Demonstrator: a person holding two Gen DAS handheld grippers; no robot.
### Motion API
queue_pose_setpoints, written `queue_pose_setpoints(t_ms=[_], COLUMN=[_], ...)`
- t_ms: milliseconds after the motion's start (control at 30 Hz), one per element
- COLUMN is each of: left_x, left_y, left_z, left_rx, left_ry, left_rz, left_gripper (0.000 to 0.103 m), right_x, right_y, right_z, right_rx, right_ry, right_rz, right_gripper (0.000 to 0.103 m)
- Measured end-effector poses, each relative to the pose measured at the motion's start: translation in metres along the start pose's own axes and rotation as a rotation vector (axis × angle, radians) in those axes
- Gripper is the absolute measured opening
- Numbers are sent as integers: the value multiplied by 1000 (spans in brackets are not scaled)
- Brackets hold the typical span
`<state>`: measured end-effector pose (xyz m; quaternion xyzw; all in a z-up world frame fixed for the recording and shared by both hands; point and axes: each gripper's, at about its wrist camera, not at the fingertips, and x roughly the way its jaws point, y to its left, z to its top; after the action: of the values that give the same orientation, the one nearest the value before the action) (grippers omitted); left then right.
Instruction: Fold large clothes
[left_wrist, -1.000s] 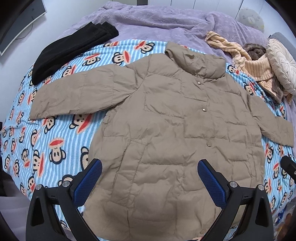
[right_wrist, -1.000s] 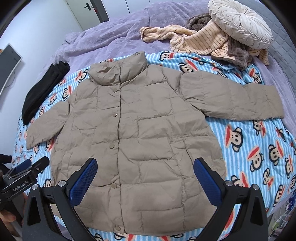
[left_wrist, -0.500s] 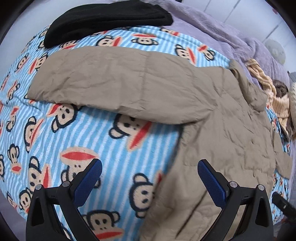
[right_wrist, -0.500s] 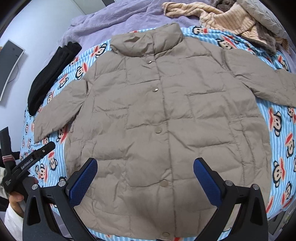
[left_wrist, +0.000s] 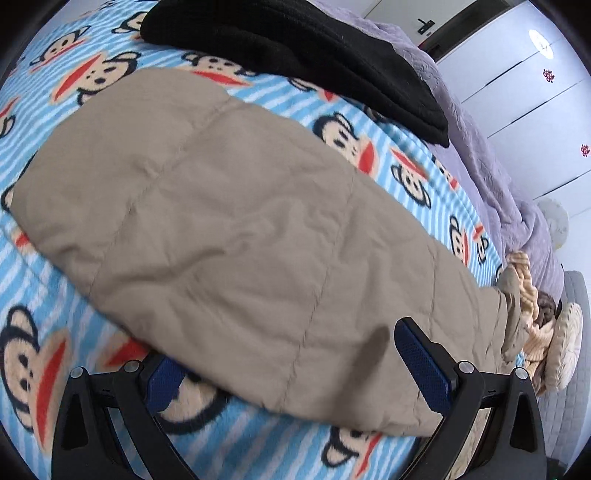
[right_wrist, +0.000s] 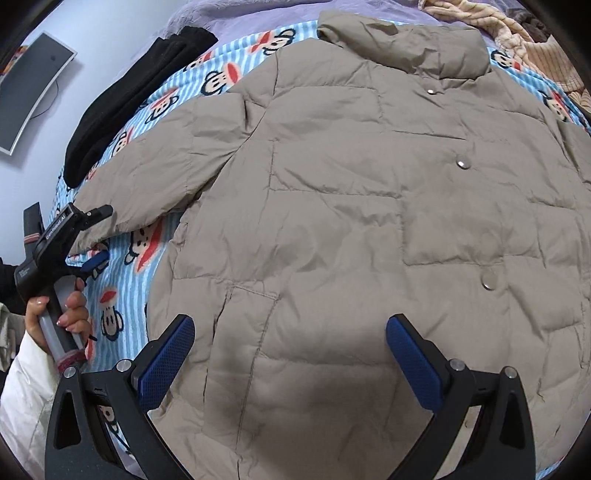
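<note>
jacket (right_wrist: 351, 206): flat, front up, fills centre of right view, on blanket (right_wrist: 122, 306)
sleeve (left_wrist: 236, 229): centre of left view
left tool (left_wrist: 288, 373): wide open, straddling sleeve edge, nothing gripped
right tool (right_wrist: 290, 365): wide open over jacket, empty

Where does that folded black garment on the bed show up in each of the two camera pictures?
Left wrist view: the black garment runs across the top, just beyond the beige jacket sleeve.
Right wrist view: the black garment lies at the upper left, beside the same sleeve, above the left tongs.
Shared landmark: the monkey-print blanket under both.
</note>
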<state>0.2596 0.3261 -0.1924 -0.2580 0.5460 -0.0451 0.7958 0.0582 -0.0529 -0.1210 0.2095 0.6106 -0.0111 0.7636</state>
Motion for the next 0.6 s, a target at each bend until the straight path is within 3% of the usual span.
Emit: queue_pose_setpoints(t_ms=[133,167,200,233,267,300,333,500,533,567,600], left_x=[3,3,3,3,2,1,-1,-34,-39,-46,-54], left_y=[0,-2,-3,-4,-5,-5,-6,-29,-34,-43,-47], left_z=[22,25,29,31,33,34,37,41,41,40,36], left_rx=[-33,-31,-20,-2,11,20,23,158,183,217,244], left_ry=[-74,-103,-117,-116,-115,-109,-108,-190,-203,-219,-232], left_rz=[38,79,112,117,92,43,16,27,25,20,18], left_gripper=[102,86,64,53,27,12,12,12,12,12,12], right_x=[8,10,12,13,14,14,15,22,24,29,36], right_y=[10,13,16,20,23,25,30,51,54,58,62], right_z=[12,17,22,28,33,37,44,74,79,85,89], right_rx=[-8,-14,-18,-25,-31,-37,-44,-48,-38,-29,-22], right_ry=[-32,-42,-48,-58,-67,-77,-92,-164,-175,-172,-158], right_rz=[1,2,3,6,9,13,20,66,87,108,125], right_gripper=[103,103,103,103,103,103,103,100,84,48,30])
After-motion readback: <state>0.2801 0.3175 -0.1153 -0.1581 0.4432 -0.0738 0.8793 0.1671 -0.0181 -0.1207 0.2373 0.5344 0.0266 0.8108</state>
